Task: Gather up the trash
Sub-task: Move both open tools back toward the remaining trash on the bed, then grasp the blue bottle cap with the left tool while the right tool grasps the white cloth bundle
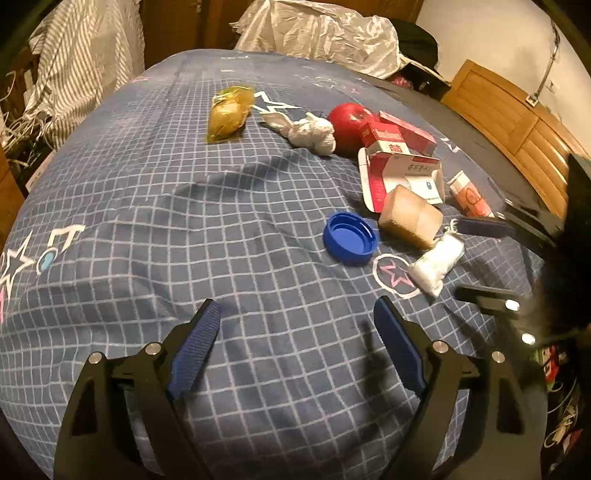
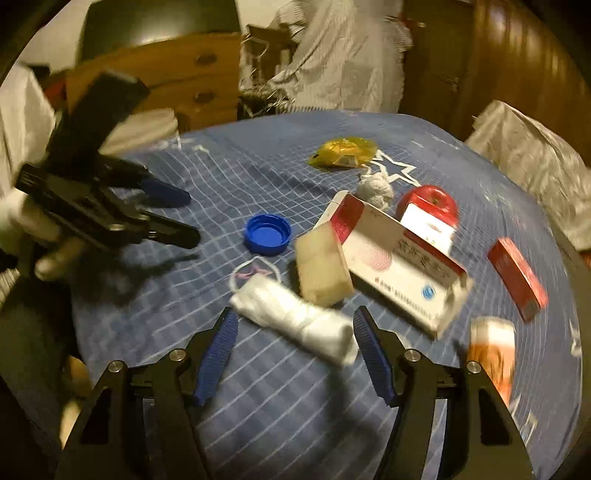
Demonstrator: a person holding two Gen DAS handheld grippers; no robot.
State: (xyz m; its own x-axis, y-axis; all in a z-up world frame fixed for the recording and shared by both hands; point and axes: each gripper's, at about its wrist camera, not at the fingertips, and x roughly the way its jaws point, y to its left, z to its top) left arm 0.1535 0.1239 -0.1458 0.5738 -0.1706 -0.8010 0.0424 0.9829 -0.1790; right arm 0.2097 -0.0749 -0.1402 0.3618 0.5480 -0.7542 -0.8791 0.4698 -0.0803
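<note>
Trash lies on a blue grid-patterned cloth (image 1: 184,229). A rolled white plastic bag (image 2: 295,319) lies just ahead of my open right gripper (image 2: 295,325), partly between its fingers; it also shows in the left wrist view (image 1: 437,264). Near it are a blue bottle cap (image 1: 349,238), a beige block (image 1: 410,216), an open red-and-white carton (image 1: 402,177), a crumpled tissue (image 1: 312,133), a yellow wrapper (image 1: 229,112) and a small tube (image 1: 471,195). My left gripper (image 1: 297,317) is open and empty over bare cloth; it also shows in the right wrist view (image 2: 173,218).
A red apple (image 1: 349,120) and a red box (image 1: 406,133) sit behind the carton. A crumpled plastic sheet (image 1: 317,33) lies past the far edge. Wooden furniture (image 1: 517,122) stands to the right, striped fabric (image 1: 81,59) hangs at the left.
</note>
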